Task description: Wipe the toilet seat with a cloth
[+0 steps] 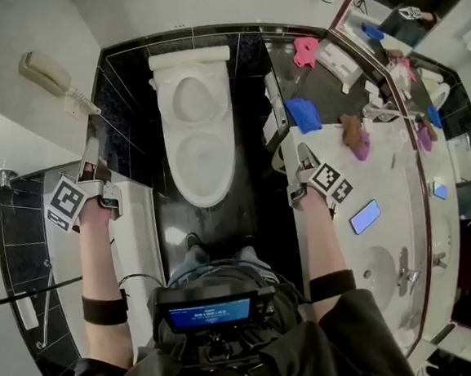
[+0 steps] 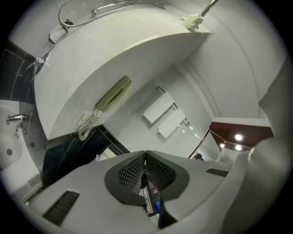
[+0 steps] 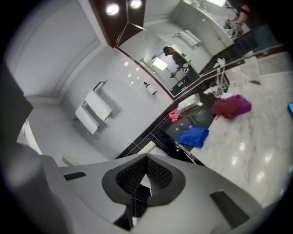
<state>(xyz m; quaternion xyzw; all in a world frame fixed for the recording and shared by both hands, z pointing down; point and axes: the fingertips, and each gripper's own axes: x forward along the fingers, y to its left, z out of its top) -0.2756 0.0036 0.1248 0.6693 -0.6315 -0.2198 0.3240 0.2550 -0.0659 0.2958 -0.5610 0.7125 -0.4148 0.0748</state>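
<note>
The white toilet [image 1: 195, 129] stands against the black tiled wall, in the middle of the head view. A blue cloth [image 1: 303, 114] lies on the near corner of the marble counter [image 1: 391, 184], to the toilet's right; it also shows in the right gripper view as the blue cloth [image 3: 193, 136]. My right gripper [image 1: 301, 154] hovers at the counter's left edge just short of that cloth, shut and empty, with its jaws [image 3: 146, 157] closed together. My left gripper [image 1: 91, 148] is held left of the toilet above the bathtub rim, also shut and empty [image 2: 145, 153].
A pink cloth [image 1: 305, 50] and a maroon and purple cloth [image 1: 355, 136] lie further along the counter, with a phone [image 1: 365, 216] and the sink [image 1: 375, 273] nearer me. A wall handset [image 1: 45, 72] hangs on the left. The bathtub [image 1: 137, 232] runs along the lower left.
</note>
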